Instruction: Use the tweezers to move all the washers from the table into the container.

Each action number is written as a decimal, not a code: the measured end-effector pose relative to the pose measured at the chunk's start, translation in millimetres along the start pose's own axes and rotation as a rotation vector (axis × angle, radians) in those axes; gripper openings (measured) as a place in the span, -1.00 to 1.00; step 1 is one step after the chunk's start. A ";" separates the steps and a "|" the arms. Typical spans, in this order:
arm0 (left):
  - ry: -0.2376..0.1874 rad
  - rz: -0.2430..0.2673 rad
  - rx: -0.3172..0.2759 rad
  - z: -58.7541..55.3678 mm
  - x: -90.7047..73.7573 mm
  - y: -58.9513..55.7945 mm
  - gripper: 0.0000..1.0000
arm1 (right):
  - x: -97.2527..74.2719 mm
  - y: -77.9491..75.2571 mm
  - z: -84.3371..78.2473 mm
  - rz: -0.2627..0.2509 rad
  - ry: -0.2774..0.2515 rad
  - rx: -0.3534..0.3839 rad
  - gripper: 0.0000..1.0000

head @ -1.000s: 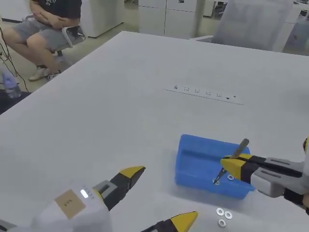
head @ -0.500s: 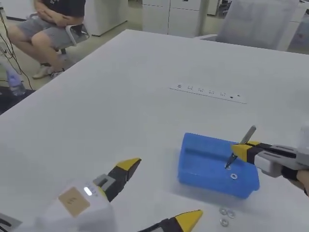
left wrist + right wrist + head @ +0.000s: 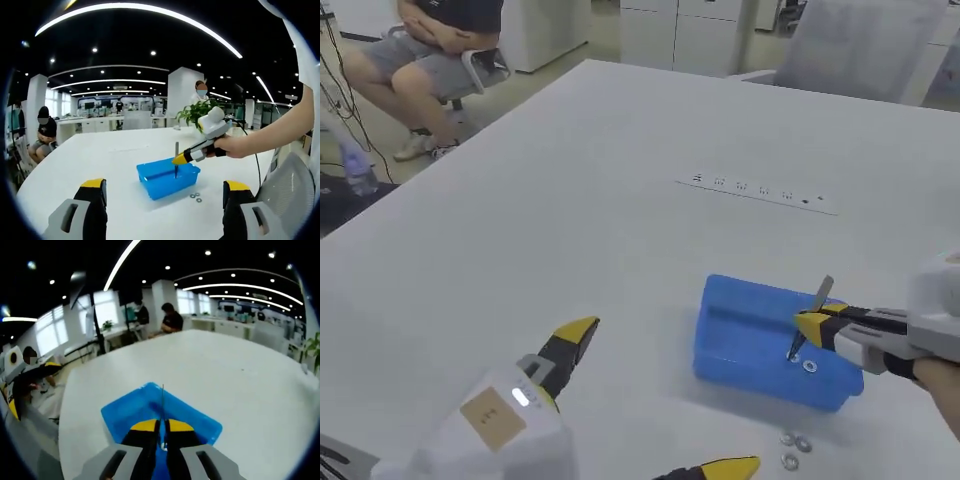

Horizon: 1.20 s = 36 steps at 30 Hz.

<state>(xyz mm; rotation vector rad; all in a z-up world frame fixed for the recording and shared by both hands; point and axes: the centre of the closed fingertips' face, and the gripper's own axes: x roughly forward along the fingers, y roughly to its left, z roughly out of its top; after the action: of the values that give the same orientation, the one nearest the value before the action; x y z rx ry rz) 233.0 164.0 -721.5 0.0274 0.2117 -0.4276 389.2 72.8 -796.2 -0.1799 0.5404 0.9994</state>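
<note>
A blue container (image 3: 740, 335) sits on the white table (image 3: 570, 200), with one washer (image 3: 809, 367) lying inside it. My right gripper (image 3: 810, 325) is shut on the tweezers (image 3: 817, 298), whose tips point down into the container beside that washer. Three washers (image 3: 794, 446) lie on the table just in front of the container. My left gripper (image 3: 652, 398) stands open at the near edge, nothing between its yellow fingertips (image 3: 574, 331). The left gripper view shows the container (image 3: 155, 181), the tweezers (image 3: 176, 159), the right gripper (image 3: 181, 159) and the loose washers (image 3: 196, 197). The right gripper view looks over its shut jaws (image 3: 161, 424) into the container (image 3: 130, 412).
A row of flush sockets (image 3: 760, 192) runs across the table beyond the container. A person (image 3: 440, 40) sits on a chair past the table's far left corner, and a grey chair (image 3: 860, 50) stands at the far right edge.
The right gripper has carried the tweezers a little to the right and back inside the container. The head camera has shifted, so the left gripper sits lower in the picture.
</note>
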 end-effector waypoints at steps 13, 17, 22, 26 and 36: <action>-0.008 0.008 -0.009 1.5 -1.2 1.7 0.96 | -2.5 5.3 0.9 0.000 -0.009 -0.017 -0.94; -0.014 0.007 -0.021 2.1 -1.9 2.7 0.91 | -8.1 6.7 7.8 -0.002 -0.036 -0.015 -0.94; -0.012 0.005 -0.022 1.7 -1.4 2.5 0.89 | -20.2 20.9 23.4 0.011 -0.083 -0.019 -0.94; -0.011 0.000 -0.022 1.3 -1.1 1.8 0.88 | -33.7 34.6 37.2 0.026 -0.126 -0.031 -0.94; 0.000 -0.011 -0.020 -0.8 -0.8 -0.1 0.86 | -53.2 61.4 34.0 0.081 -0.150 -0.002 -0.94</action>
<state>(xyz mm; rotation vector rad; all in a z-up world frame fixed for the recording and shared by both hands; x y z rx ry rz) 232.1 164.3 -722.1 0.0066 0.2163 -0.4365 327.3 79.1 -734.0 -0.0845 0.4124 1.0830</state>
